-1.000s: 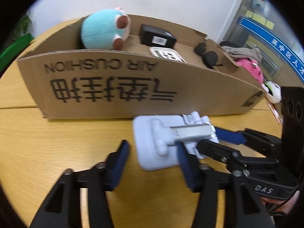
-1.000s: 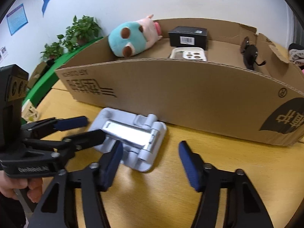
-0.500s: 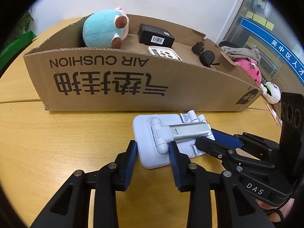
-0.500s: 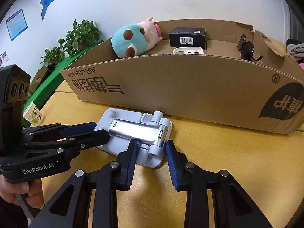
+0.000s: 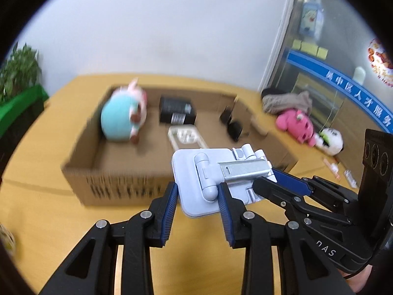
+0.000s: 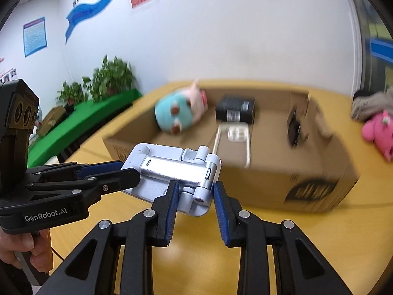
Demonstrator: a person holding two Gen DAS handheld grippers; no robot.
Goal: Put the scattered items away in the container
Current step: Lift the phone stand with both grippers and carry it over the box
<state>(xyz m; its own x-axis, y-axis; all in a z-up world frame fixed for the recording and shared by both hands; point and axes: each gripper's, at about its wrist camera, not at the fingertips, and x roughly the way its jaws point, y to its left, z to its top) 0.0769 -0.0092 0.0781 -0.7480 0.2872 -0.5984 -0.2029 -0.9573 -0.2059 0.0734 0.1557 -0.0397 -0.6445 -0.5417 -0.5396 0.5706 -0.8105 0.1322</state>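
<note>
phone stand (image 5: pixel 216 179), pale blue with a silver arm folded flat, being pinched from two sides at once. being clamped at the near edge between the blue pads (image 5: pixel 169 211) of the left gripper (image 5: pixel 197 212), jaws narrowed onto the plate with nothing else between them. being gripped at the hinge end by the right gripper (image 6: pixel 194 202), jaws likewise drawn in snug against the white hinge block. probably being shared between both because the stand is flat, hinged and slippery; one pinch on an edge likely letting it swing or unfold.

hanging clear of the yellow table (image 5: pixel 36 209), in front of and slightly above the near wall of the cardboard box (image 6: pixel 270 182), not yet over the opening. already lying inside the box: a teal plush toy (image 5: pixel 121 120), a black carton (image 5: pixel 176 110), a phone case (image 6: pixel 235 135) and sunglasses (image 6: pixel 294 127). waiting outside on the table, well apart: a pink plush (image 5: pixel 296 126).

both grippers pointing forward and tilted downward toward the box, meeting at an angle over the stand. bare hand (image 6: pixel 27 253) wrapping the left handle, seen low in the right view. background blurring, suggesting quick carrying.
</note>
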